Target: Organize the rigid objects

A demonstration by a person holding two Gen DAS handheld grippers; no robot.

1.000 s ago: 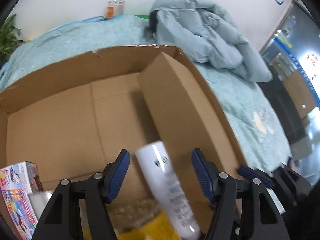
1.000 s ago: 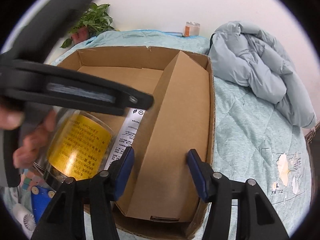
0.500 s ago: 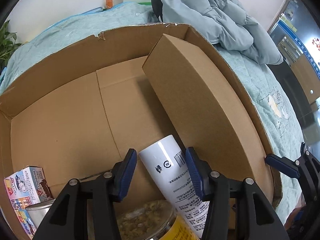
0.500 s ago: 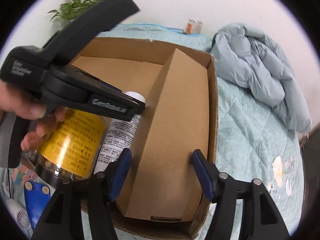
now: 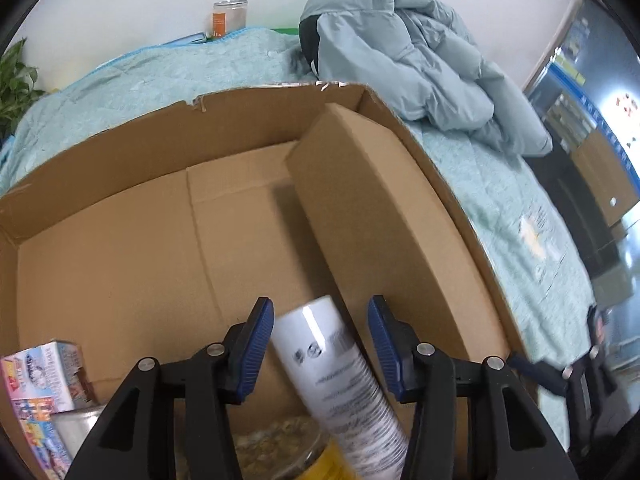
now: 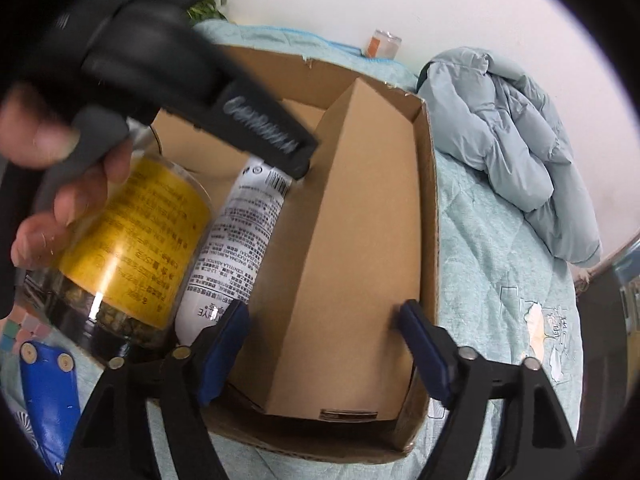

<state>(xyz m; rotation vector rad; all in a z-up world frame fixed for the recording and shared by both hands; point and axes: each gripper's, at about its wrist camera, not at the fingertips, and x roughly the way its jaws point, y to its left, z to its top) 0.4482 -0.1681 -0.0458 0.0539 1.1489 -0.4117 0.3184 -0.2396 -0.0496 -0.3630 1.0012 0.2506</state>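
Inside corrugated cardboard box, left gripper closing around smooth white cylinder, untouched, right gripper opening, empty.

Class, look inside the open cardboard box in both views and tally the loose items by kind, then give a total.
White tube: 1
Yellow-labelled jar: 1
Colourful small carton: 1
Brown inner box: 1
Total: 4

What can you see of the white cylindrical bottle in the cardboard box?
The white cylindrical bottle looks like smooth plastic, with black print and a barcode near its far end. It lies tilted inside the brown cardboard box, between a yellow-labelled clear jar and the inner cardboard divider. It sits between the left gripper fingers; contact is unclear.
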